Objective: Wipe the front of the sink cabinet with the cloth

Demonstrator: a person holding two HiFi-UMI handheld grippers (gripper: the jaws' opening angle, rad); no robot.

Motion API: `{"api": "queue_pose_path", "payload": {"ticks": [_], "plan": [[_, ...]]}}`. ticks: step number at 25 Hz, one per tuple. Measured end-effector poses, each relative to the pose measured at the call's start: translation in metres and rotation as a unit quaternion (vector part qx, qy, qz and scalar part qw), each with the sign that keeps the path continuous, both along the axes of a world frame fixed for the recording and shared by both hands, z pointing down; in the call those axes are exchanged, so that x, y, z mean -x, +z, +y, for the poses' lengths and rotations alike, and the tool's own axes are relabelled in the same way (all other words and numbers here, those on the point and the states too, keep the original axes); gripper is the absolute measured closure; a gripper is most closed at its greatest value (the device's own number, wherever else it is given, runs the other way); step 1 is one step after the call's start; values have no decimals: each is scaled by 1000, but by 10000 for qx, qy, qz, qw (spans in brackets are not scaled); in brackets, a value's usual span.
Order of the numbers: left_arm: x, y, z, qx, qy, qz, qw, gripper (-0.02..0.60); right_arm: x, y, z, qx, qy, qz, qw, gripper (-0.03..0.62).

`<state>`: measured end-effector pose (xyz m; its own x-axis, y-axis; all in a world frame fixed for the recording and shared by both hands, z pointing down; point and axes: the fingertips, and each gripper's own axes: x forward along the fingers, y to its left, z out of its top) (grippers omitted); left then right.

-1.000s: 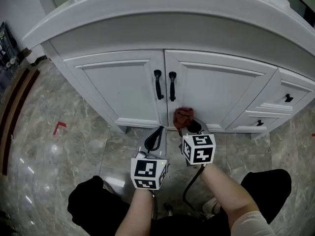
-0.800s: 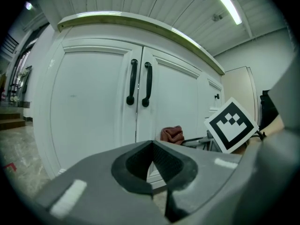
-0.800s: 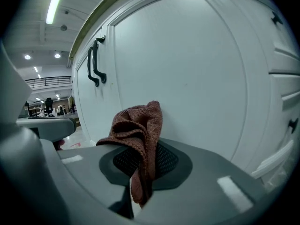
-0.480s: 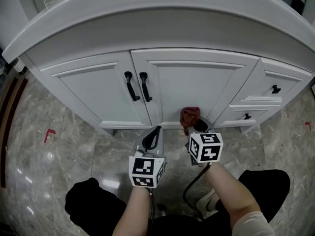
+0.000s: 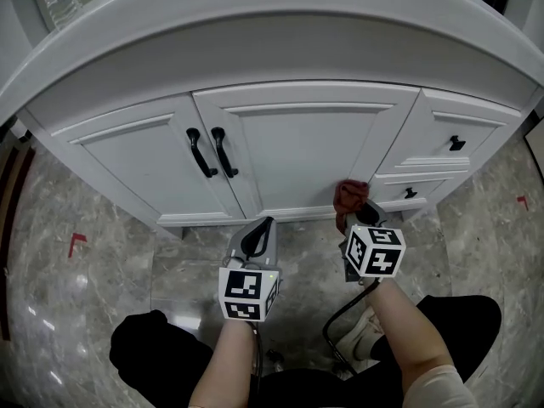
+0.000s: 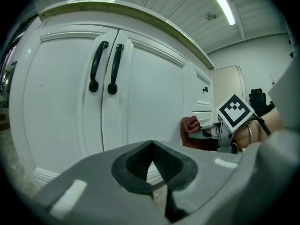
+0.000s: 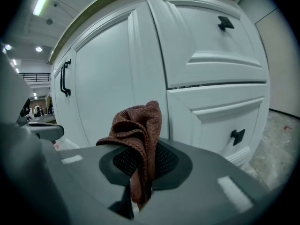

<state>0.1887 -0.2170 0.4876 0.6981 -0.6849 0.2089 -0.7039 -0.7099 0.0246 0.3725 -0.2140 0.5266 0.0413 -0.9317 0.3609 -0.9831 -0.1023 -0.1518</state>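
Note:
The white sink cabinet has two doors with black handles and drawers at the right. A reddish-brown cloth is pinched in my right gripper, which is shut on it. The cloth lies against the lower right corner of the right door, beside the bottom drawer. In the right gripper view the cloth bunches up above the shut jaws, with the door and drawers just behind. My left gripper is shut on nothing, held low in front of the door, left of the right one.
The curved countertop overhangs the cabinet. A grey marble floor spreads on both sides, with a red mark at the left. The person's dark-clad knees are at the bottom. The left gripper view shows both handles and the cloth.
My right gripper has slid the cloth to the right along the cabinet's lower front, from below the handles to the drawer side. The left gripper has hardly moved.

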Motion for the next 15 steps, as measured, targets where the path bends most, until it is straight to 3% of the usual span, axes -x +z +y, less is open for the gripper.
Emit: {"api": "queue_pose_path", "payload": {"ticks": [4, 7, 15], "plan": [[-2, 0, 0, 1, 37, 30, 10000, 581, -15, 4, 10, 54, 358, 28, 9993, 514], [-1, 0, 0, 30, 46, 108, 9999, 581, -2, 5, 10, 64, 316, 89, 9994, 514], [37, 18, 0, 272, -188, 87, 9994, 581, 117, 44, -15, 344, -703, -113, 9969, 514]]}}
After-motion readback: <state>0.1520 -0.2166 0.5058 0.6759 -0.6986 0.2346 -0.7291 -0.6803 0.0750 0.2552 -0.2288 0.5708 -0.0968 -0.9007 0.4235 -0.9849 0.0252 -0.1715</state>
